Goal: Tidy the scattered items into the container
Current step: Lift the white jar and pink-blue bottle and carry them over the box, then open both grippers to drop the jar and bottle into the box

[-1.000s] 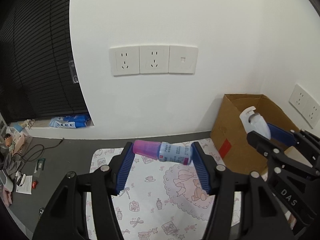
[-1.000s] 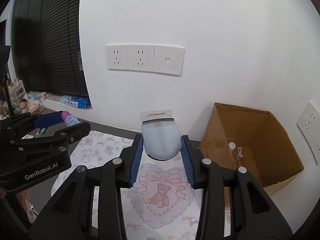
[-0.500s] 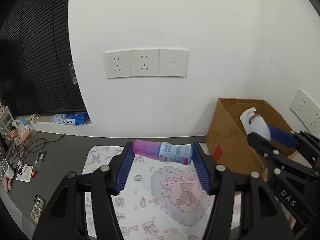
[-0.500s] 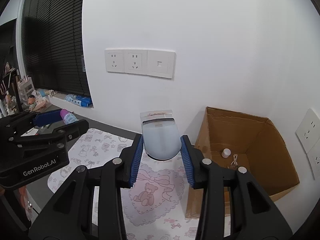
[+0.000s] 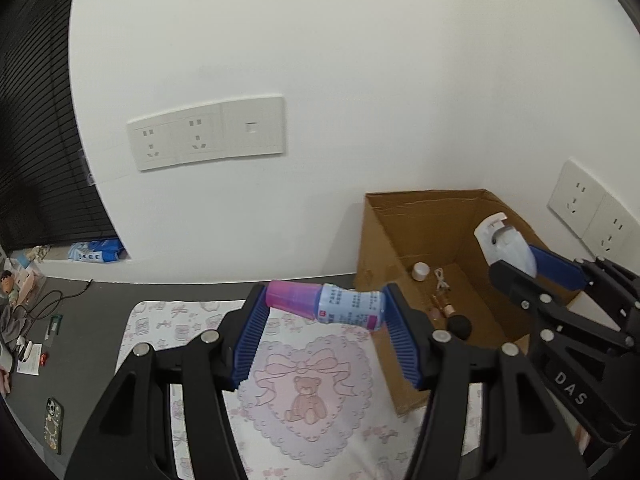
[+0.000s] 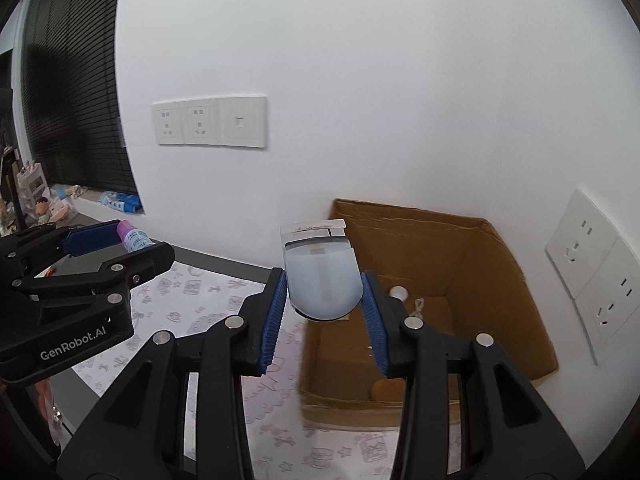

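Lying crosswise above the printed mat [image 5: 304, 364], pink-capped bottle [image 5: 326, 306], pinched by left tongs [image 5: 325, 320]. Right tongs [image 6: 325, 300] clamp a pale-blue item [image 6: 322, 282], identity unclear, over the cardboard box [image 6: 500, 280]; box contents partly hidden.

- We see a small bottle [image 5: 326, 307] with a pink cap and a pale blue printed label, lying sideways in the air, its ends pressed between the pads of the left claw [image 5: 325, 334], above the patterned mat's far edge.
- We see a pale blue rounded item [image 6: 323, 283] with a clear flat plate at its top, upright, gripped at its sides by the right claw [image 6: 324, 312], hanging over the near left rim of the box.
- The cardboard box [image 5: 382, 232] stands open at the mat's right edge, against the wall corner.
- On its floor lie a white cap [image 5: 421, 271], a small cable [image 5: 441, 280], a black ball [image 5: 459, 325] and a few small brownish pieces we cannot make out.
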Tool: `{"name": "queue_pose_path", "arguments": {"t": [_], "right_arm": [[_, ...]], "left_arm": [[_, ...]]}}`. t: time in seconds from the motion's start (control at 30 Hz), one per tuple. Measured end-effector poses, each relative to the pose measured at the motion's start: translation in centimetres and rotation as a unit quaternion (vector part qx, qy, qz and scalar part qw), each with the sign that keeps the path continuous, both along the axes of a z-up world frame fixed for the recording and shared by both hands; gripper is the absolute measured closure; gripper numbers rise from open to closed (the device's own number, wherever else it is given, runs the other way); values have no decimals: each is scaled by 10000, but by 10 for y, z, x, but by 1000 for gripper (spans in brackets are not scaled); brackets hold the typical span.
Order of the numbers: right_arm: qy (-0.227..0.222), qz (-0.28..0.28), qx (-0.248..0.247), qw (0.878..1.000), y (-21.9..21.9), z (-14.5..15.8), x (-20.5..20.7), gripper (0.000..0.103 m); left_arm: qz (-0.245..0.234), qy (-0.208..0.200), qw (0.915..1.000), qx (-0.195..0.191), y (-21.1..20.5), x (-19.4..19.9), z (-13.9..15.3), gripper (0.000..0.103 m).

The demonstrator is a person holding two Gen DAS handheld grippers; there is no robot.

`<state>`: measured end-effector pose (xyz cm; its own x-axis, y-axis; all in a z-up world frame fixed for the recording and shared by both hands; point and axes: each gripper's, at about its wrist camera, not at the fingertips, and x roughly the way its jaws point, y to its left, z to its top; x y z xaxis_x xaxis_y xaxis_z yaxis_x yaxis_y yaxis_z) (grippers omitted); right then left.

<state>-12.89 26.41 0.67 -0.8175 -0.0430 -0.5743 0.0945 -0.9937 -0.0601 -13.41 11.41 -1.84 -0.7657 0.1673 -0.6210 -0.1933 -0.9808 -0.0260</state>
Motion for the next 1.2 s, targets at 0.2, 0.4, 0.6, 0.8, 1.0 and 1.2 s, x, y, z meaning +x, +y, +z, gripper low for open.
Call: {"name": "queue_pose_path", "arguments": {"t": [0.2,0.4,0.6,0.8,1.0,1.2], "right_arm": [[-61,-199,6,9998,39,-1,-1,64],[-155,-351,57,9992,74,-4,-5,64],[-225,-558,41,9982,105,-9,-12,64],[-346,-730,-8,9967,128,-18,-21,64],[-454,-847,-46,9954,141,-28,-30,64],[-575,-917,-72,9941,148,-37,-38,64]], "left_arm": [[-192,-80,9998,43,38,-9,-6,46],[-369,-175,9991,94,73,-20,-11,46],[-585,-248,9980,65,106,-33,-17,46],[-757,-362,9965,28,129,-47,-26,46],[-826,-508,9953,31,139,-58,-36,46],[-866,-609,9944,56,146,-68,-44,46]]}}
